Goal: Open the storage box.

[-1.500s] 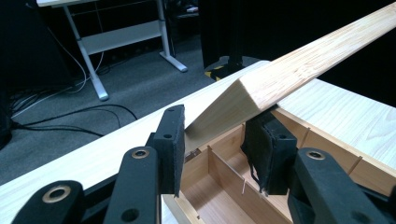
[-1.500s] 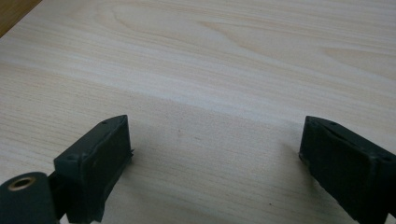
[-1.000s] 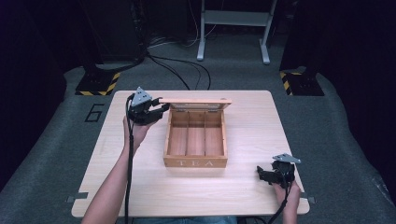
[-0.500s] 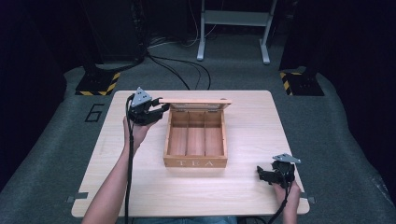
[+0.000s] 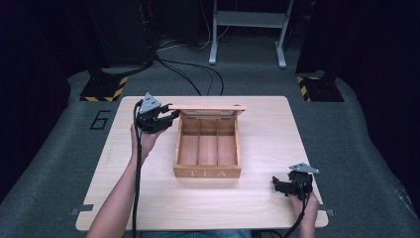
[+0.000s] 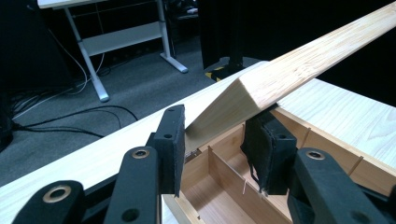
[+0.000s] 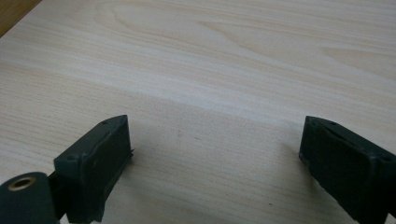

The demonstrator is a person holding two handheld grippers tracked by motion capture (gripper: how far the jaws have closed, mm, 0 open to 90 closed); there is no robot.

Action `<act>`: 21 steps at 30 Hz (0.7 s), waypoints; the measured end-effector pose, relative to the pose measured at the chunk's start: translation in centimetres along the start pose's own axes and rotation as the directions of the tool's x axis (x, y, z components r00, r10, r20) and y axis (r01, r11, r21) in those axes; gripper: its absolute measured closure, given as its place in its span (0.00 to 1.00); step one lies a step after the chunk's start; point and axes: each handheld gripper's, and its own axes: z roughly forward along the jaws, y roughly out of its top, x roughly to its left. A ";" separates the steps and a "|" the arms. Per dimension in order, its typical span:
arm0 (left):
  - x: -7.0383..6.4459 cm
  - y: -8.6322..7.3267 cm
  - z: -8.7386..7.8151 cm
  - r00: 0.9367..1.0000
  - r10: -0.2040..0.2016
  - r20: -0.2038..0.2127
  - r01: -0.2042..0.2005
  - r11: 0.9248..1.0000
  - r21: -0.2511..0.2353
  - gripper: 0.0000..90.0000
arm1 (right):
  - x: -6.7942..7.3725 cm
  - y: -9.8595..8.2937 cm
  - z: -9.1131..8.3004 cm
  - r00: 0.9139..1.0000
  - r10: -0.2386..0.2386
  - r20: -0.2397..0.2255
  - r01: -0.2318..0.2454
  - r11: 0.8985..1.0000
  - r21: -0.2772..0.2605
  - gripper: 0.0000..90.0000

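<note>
A wooden box marked TEA (image 5: 208, 172) stands mid-table with three bare compartments. Its lid (image 5: 208, 107) is raised on the far hinges and looks edge-on from above. My left gripper (image 5: 171, 113) is at the lid's left corner. In the left gripper view the lid's corner (image 6: 261, 84) sits between the black pads (image 6: 170, 149), which press on it above the box's dividers (image 6: 224, 172). My right gripper (image 5: 275, 184) rests low at the table's front right, jaws wide open, with only bare tabletop (image 7: 210, 56) between them (image 7: 215, 158).
The light wood table (image 5: 267, 144) stands on grey carpet marked with a 6 (image 5: 100, 119). Behind it are a white desk frame (image 5: 247, 29), black cables (image 5: 198, 74) and two stands with yellow-black striped bases (image 5: 104, 87).
</note>
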 end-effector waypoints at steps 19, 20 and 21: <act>0.0 0.0 0.0 1.000 0.002 -0.003 -0.002 1.000 -0.003 0.66 | 0.0 0.0 0.0 1.000 -0.004 0.000 0.004 1.000 -0.001 0.09; 0.0 0.0 0.0 1.000 0.003 -0.003 -0.003 1.000 -0.003 0.66 | 0.0 0.0 0.0 1.000 -0.005 0.000 0.005 1.000 -0.001 0.09; 0.0 0.0 0.0 1.000 0.003 -0.003 -0.003 1.000 -0.003 0.66 | 0.0 0.0 0.0 1.000 -0.005 0.000 0.005 1.000 -0.001 0.09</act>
